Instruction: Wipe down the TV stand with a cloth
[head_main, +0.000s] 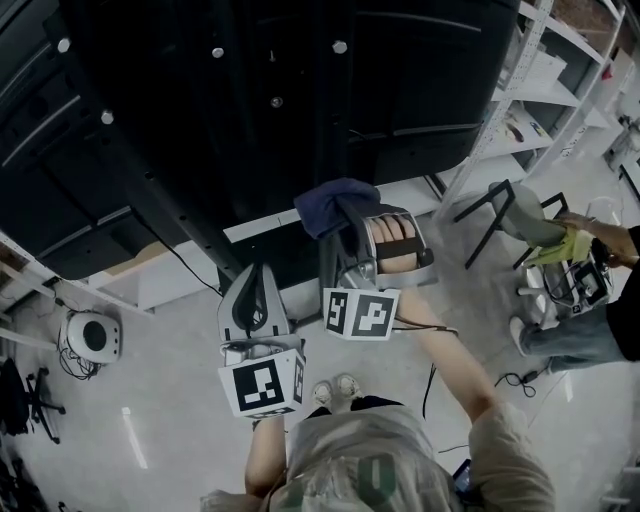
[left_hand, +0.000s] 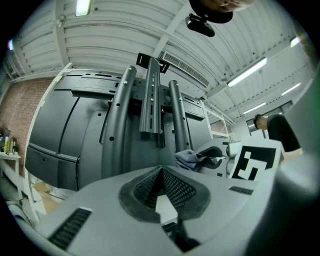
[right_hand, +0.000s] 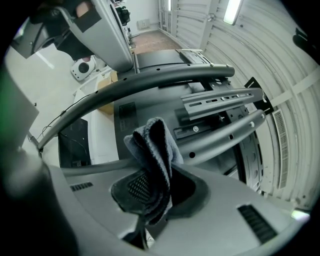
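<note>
The TV stand is a black metal frame of tubes and drilled rails carrying a dark screen back. My right gripper is shut on a dark blue cloth, which bunches out of its jaws close to the stand's lower part. In the right gripper view the cloth stands folded between the pads, in front of a curved grey tube. My left gripper is lower left of it, jaws shut with nothing in them, facing the upright tubes. From there the cloth shows to the right.
White shelving stands at the right, with a black chair before it. Another person holds something yellow-green at the far right. A round white device with cables lies on the floor at left.
</note>
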